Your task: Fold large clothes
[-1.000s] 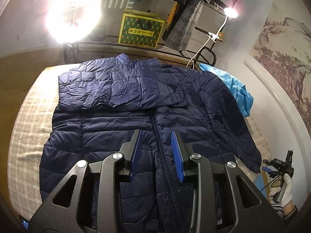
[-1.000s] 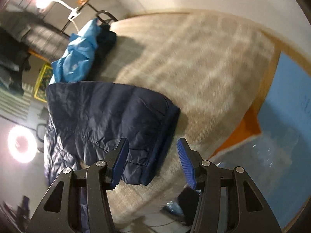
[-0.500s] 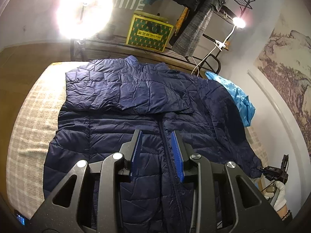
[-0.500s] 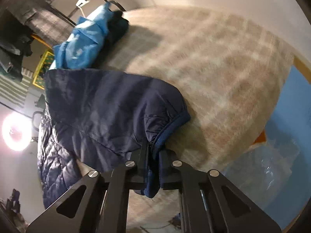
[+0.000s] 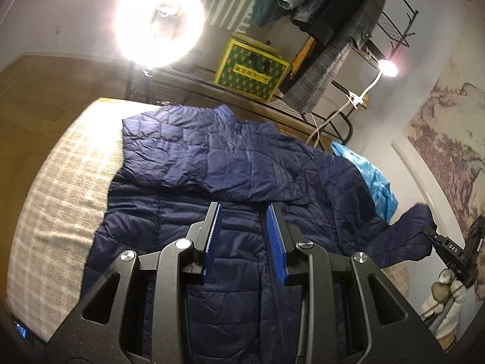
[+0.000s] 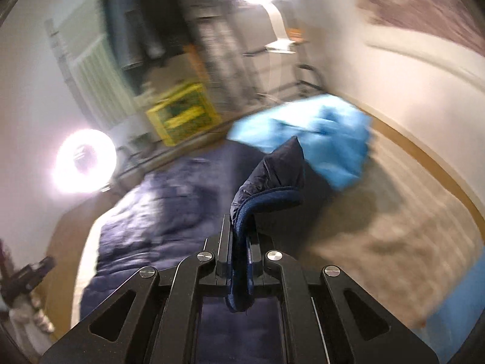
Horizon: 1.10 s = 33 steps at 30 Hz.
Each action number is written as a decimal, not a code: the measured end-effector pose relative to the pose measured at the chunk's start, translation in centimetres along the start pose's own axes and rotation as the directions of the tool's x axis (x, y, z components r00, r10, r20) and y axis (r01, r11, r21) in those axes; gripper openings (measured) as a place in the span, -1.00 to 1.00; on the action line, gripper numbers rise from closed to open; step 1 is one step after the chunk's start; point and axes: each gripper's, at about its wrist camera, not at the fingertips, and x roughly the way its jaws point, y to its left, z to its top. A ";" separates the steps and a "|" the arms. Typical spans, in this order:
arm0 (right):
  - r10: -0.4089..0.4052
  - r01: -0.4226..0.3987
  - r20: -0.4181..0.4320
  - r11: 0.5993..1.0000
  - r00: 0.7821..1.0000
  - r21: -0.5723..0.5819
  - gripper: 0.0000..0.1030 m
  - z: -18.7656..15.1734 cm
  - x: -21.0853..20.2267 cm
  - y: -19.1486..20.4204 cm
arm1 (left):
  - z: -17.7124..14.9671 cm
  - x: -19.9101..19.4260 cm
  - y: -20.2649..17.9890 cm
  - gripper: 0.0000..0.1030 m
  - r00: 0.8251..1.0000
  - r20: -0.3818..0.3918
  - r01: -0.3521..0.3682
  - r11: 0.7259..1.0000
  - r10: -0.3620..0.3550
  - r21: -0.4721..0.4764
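Both wrist views look down over the jacket (image 5: pixel 230 182) toward the shelf (image 5: pixel 242 91)

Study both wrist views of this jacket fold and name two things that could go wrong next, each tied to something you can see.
1. The right gripper pinches only the sleeve cuff at its edge; the slick quilted fabric might slip free mid-fold.
2. The left gripper hovers open above the navy jacket, pinning nothing, so pulling the sleeve could drag the body askew or snag the blue garment beside it.
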 end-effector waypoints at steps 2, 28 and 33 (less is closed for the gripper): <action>0.070 -0.072 -0.030 0.995 0.997 -0.064 -0.90 -0.3 2.0 3.9 | 0.3 0.0 0.5 -0.40 1.000 0.006 -0.006 1.000 0.006 -0.011; 0.317 -0.337 -0.232 0.940 0.920 -0.052 -0.07 -1.5 13.2 11.3 | -3.9 10.8 1.1 0.00 0.969 -0.230 0.060 0.989 -0.091 -0.137; 0.253 -0.253 -0.147 0.967 0.956 0.014 -0.07 0.1 11.6 7.0 | -5.6 15.6 -0.7 0.00 0.937 -0.344 0.023 0.996 -0.053 -0.092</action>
